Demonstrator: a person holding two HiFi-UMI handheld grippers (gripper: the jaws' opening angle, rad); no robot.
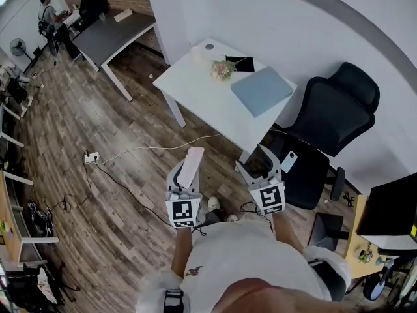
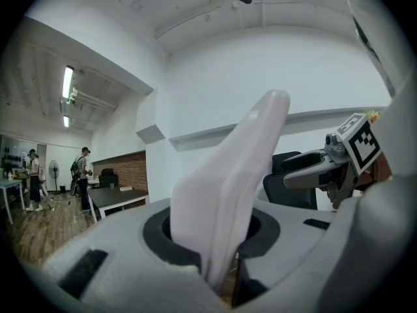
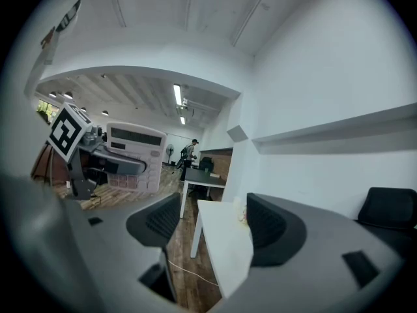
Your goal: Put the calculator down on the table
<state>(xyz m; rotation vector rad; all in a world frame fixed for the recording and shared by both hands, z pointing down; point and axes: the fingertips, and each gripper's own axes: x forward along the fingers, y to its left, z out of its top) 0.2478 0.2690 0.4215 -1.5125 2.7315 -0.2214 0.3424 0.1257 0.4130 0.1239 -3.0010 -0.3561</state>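
Note:
A pale pink calculator (image 1: 192, 164) stands on edge between the jaws of my left gripper (image 1: 185, 178), which is shut on it above the wooden floor. In the left gripper view the calculator (image 2: 229, 188) rises edge-on from the closed jaws of that gripper (image 2: 218, 243). My right gripper (image 1: 260, 168) is beside it, open and empty. In the right gripper view the calculator's (image 3: 133, 158) key face shows at the left, and the white table (image 3: 221, 237) lies ahead between the open jaws of the right gripper (image 3: 212, 223). The white table (image 1: 195, 78) is a short way ahead of both grippers.
On the white table lie a blue folder (image 1: 262, 90), a small bunch of flowers (image 1: 222, 69) and a black flat item (image 1: 242, 64). A black office chair (image 1: 332, 119) with a phone (image 1: 288, 162) on its seat stands to the right. A cable (image 1: 130, 152) crosses the floor. A dark table (image 1: 114, 34) and a person (image 1: 49, 15) are far back left.

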